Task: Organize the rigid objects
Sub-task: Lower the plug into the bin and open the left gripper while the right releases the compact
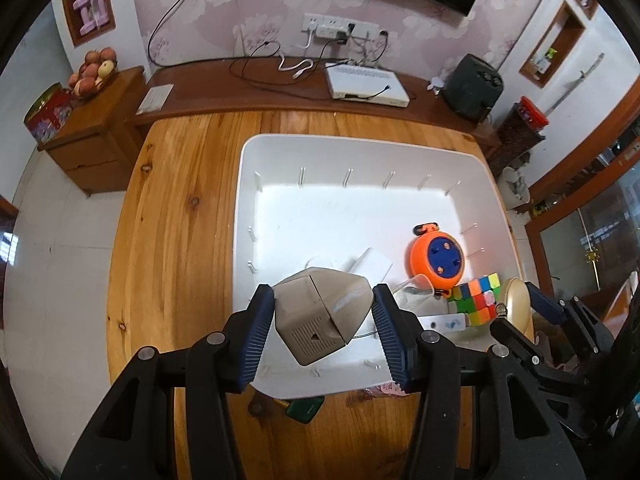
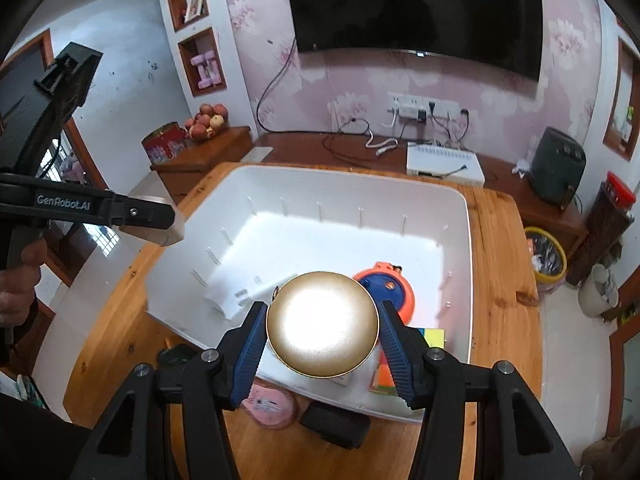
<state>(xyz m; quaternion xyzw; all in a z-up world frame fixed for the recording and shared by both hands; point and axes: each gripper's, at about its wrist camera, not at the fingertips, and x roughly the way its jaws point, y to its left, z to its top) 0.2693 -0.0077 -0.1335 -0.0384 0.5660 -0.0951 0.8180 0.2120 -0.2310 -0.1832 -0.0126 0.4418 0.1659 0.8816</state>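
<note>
L gripper [image 1: 323,320]: jaws part-closed on a beige box [image 1: 320,314], a small plastic device w/ a vent grille, held by two opposite faces and lifted over the near edge of the white bin [image 1: 248,184]. R gripper [image 2: 322,338]: jaws part-closed on a gold disc [image 2: 322,324], gripped at its rim on both sides, flat face toward the camera, also above the bin's near edge. In the left view the disc is seen edge-on at far right, just beside the cube [image 1: 476,300].

Inside the bin, near-right corner: orange reel [image 1: 438,256] w/ blue hub, multi-coloured cube, a white block [image 1: 372,266] and thin cord. The far half of the bin floor is bare. The bin rests on a wooden table [image 1: 176,216]. On the table in front of the bin: a pink item [image 2: 270,402], a dark block [image 2: 336,424] and a green item [image 1: 306,408]; their identity cannot be told.

Handling, as judged: the box is probably light, hollow and stiff; its angled faces give poor parallel seating, so flat opposite sides are preferred and rotation in the pads is a risk. The disc looks hard, smooth and glossy, hence slippery; a rim grip across the full diameter is best, and it is to be set down low, not dropped. Both items are apparently to be placed on free bin floor, approx. left of the reel.
</note>
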